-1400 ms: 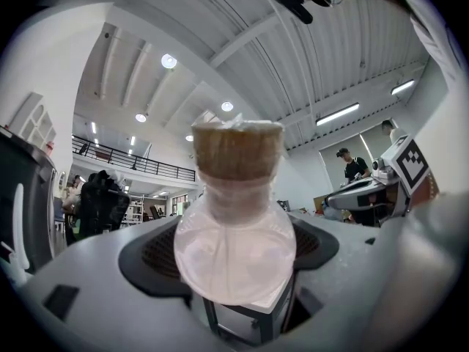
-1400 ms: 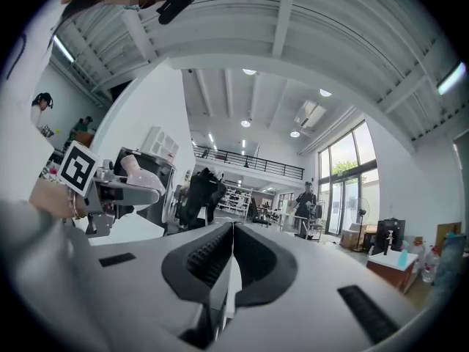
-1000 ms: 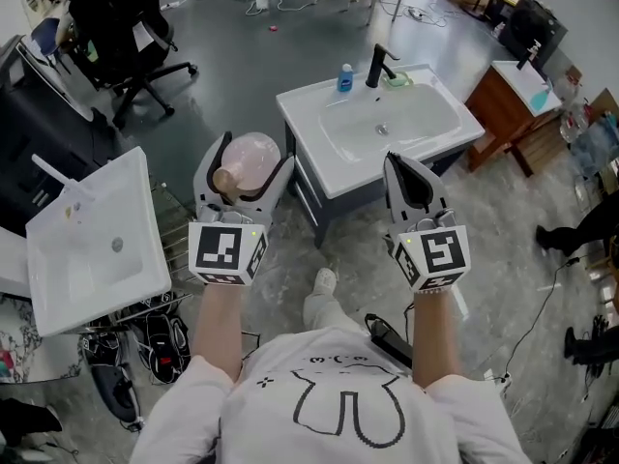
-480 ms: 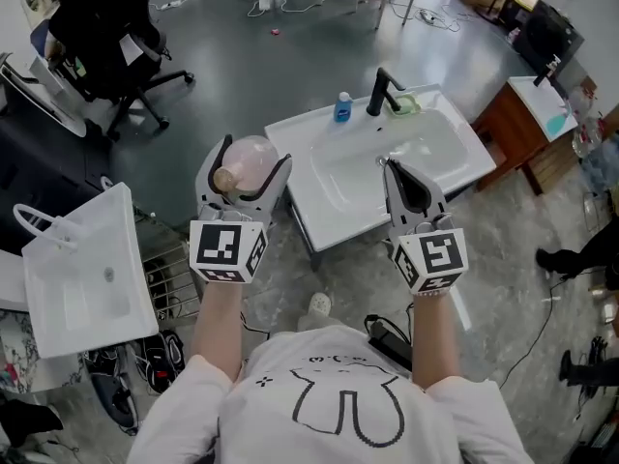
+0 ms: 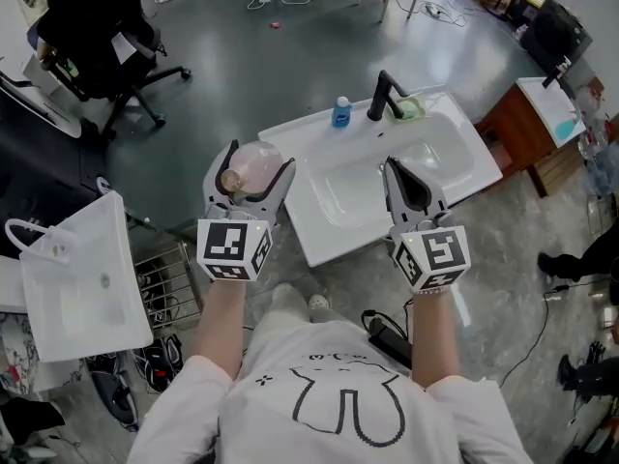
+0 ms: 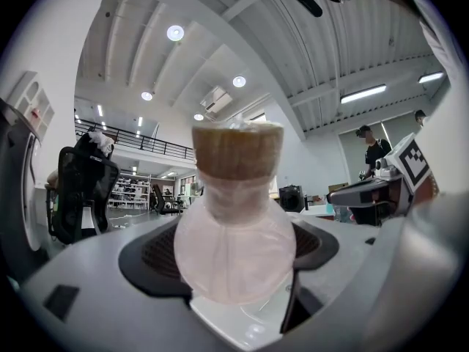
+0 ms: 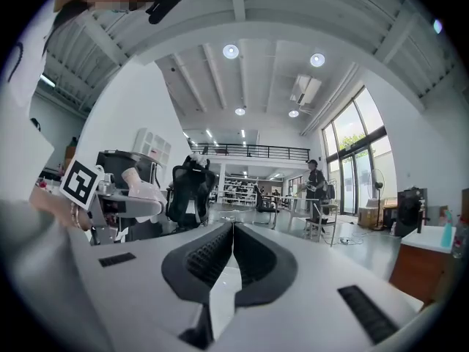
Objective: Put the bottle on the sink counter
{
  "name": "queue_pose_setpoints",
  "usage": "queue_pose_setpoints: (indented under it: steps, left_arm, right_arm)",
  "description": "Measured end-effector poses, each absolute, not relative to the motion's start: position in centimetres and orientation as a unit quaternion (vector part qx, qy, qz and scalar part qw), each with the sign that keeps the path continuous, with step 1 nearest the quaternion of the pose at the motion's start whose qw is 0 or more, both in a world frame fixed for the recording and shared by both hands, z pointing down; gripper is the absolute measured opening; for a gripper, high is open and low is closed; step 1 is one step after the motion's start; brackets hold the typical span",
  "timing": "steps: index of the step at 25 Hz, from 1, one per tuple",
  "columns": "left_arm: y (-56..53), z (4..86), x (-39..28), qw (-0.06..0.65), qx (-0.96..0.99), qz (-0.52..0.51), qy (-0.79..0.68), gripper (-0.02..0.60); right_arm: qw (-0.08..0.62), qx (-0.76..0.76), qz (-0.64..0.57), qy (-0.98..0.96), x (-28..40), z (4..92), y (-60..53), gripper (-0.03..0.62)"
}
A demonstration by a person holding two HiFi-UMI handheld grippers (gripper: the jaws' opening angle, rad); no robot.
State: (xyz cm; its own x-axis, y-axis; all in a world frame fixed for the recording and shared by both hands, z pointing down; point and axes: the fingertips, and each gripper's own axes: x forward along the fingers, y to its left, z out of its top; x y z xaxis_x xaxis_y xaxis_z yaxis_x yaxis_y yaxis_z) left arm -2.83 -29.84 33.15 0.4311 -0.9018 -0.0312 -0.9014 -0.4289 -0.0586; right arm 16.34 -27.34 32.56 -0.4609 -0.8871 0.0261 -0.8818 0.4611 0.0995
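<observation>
A round pale pink bottle with a cork-coloured top [image 5: 247, 165] [image 6: 236, 233] is clamped between the jaws of my left gripper [image 5: 249, 174] [image 6: 236, 259], held just left of the white sink counter [image 5: 319, 243]. My right gripper [image 5: 404, 174] [image 7: 231, 244] is shut with nothing in it and hovers over the front right part of the basin. In the right gripper view the left gripper with the bottle [image 7: 139, 185] shows at the left.
On the sink counter's back edge stand a black tap [image 5: 381, 68], a small blue bottle [image 5: 340, 111] and a green sponge [image 5: 410, 108]. A second white basin [image 5: 68, 293] lies at the left, a black office chair [image 5: 89, 17] behind. A wooden cabinet [image 5: 542, 129] stands right.
The sink counter has drawn closer beneath both grippers as I stepped forward. The left gripper still holds the bottle; the right stays shut.
</observation>
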Motion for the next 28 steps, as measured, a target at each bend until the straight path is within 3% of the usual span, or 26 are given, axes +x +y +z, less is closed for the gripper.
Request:
queue_pose_setpoints:
  steps: [28]
  left_arm:
    - [-44.9,47.5,-3.5,-0.11,-0.854,-0.078,0.503,0.404]
  right_arm:
    - [0.091,0.517,0.05,-0.85,13.4,39.8,-39.1,0.031]
